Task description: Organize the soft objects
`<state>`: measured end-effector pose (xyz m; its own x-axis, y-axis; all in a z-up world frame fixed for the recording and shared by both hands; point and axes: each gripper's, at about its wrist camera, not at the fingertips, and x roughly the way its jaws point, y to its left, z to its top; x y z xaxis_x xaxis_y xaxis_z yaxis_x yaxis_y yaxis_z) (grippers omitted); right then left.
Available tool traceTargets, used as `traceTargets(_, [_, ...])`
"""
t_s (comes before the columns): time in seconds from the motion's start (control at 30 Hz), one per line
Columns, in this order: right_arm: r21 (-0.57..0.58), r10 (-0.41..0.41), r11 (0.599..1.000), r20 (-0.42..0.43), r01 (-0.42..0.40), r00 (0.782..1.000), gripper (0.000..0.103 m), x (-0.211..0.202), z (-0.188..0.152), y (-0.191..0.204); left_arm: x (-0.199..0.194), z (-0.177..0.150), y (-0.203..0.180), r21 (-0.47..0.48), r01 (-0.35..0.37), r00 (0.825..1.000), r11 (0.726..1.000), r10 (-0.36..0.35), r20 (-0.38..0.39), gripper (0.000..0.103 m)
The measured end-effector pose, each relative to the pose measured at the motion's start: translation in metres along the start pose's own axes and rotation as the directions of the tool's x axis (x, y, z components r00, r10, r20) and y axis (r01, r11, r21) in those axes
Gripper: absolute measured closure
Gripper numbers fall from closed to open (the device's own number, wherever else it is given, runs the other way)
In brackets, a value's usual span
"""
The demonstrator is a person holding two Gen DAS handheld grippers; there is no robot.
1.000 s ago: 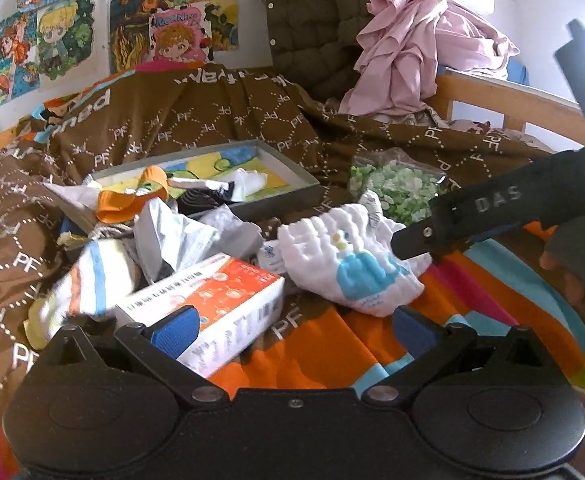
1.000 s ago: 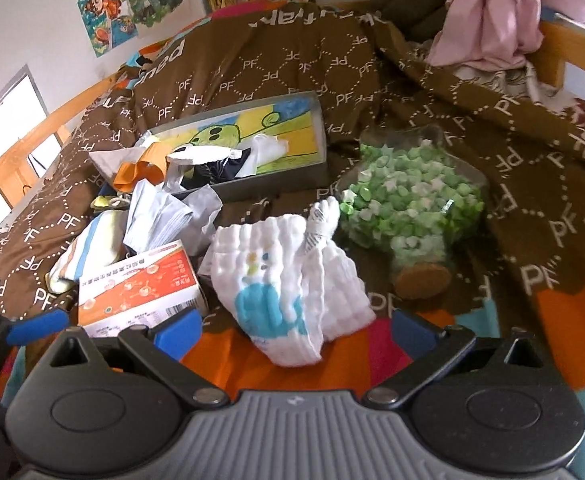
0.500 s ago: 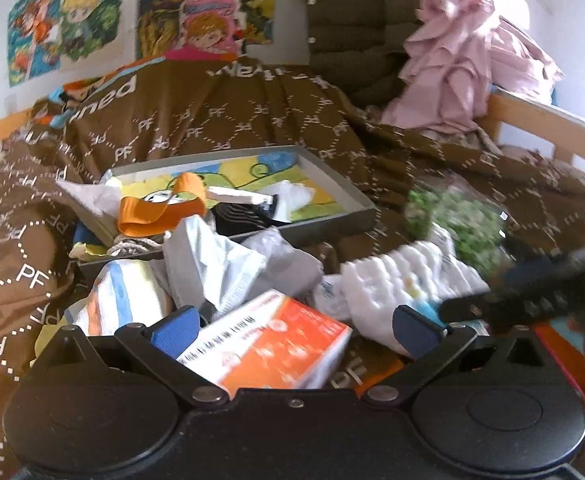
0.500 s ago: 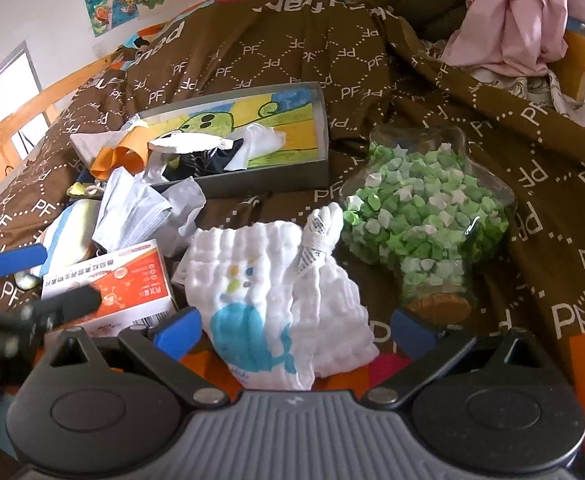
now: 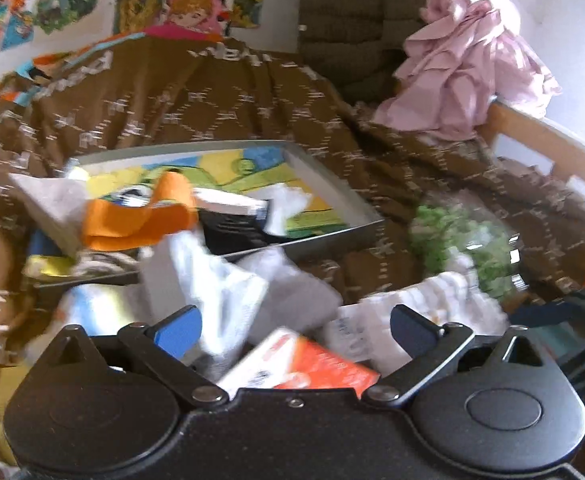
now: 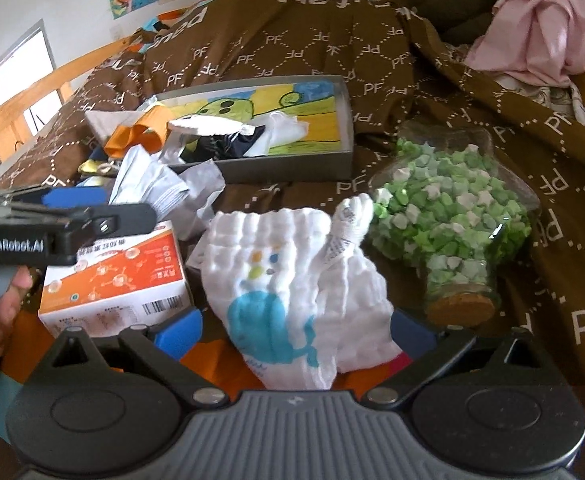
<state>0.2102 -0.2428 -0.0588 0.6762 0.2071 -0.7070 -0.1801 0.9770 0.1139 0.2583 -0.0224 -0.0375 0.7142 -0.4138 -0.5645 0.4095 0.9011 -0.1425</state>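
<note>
A white muslin cloth with a blue whale print (image 6: 292,276) lies on the bed between the blue pads of my open right gripper (image 6: 292,330). It shows blurred in the left wrist view (image 5: 424,300). My left gripper (image 5: 292,326) is open and empty above an orange and white carton (image 5: 304,368), which also shows in the right wrist view (image 6: 120,272). A grey tray (image 6: 344,128) farther back holds an orange cloth (image 6: 132,136), a white cloth (image 6: 284,128) and a dark garment (image 6: 228,144). It shows in the left wrist view too (image 5: 332,188). Crumpled white wrappers (image 6: 160,188) lie before it.
A glass jar of green paper stars (image 6: 452,216) lies on its side right of the cloth. A pink garment (image 6: 544,20) and a quilted olive jacket (image 5: 356,20) are heaped at the back. The wooden bed rail (image 6: 32,92) runs along the left. A brown blanket (image 6: 292,40) covers the bed.
My left gripper has swung left and forward over the carton, toward the tray; its view is motion-blurred. My right gripper has closed in on the whale cloth. Both stay open.
</note>
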Motion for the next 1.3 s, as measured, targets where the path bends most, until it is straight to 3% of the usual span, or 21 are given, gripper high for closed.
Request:
traceTargets(0.1, [-0.016,-0.003,1.0,0.006,0.004,1.0,0.005,0.0,-0.001,0.004,0.006,0.001,-0.005,-0.008,0.065,0.998,0.998,-0.065,0.009,0.009])
traceTargets(0.23, [-0.021,-0.008,1.0,0.014,0.008,1.0,0.01,0.0,-0.001,0.005,0.019,0.001,-0.012,0.017,0.09,0.996,0.996,-0.089,-0.018,0.019])
traceTargets(0.53, [-0.021,0.007,1.0,-0.001,-0.007,1.0,0.013,0.002,-0.001,0.005,0.044,0.002,-0.01,-0.002,0.06,0.996,0.998,-0.06,-0.064,0.04])
traceTargets(0.8, [-0.019,0.013,1.0,-0.006,-0.013,1.0,0.013,0.006,-0.001,0.006,0.057,0.005,-0.004,-0.078,0.033,0.997,0.996,-0.039,-0.073,0.046])
traceTargets(0.97, [-0.032,0.011,0.999,0.004,-0.011,1.0,0.018,0.008,-0.001,0.007,0.062,0.005,-0.006,-0.086,0.0,0.995,0.996,-0.008,-0.096,0.059])
traceTargets(1.17, [-0.051,-0.004,0.999,0.0,0.004,1.0,0.032,0.011,-0.002,0.011,0.067,0.004,-0.004,-0.115,-0.033,0.993,0.993,0.019,-0.119,0.082])
traceTargets(1.3, [-0.057,-0.015,0.998,-0.001,0.015,1.0,0.051,0.011,-0.001,0.011,0.067,0.003,-0.005,-0.123,-0.027,0.993,0.992,0.013,-0.114,0.09])
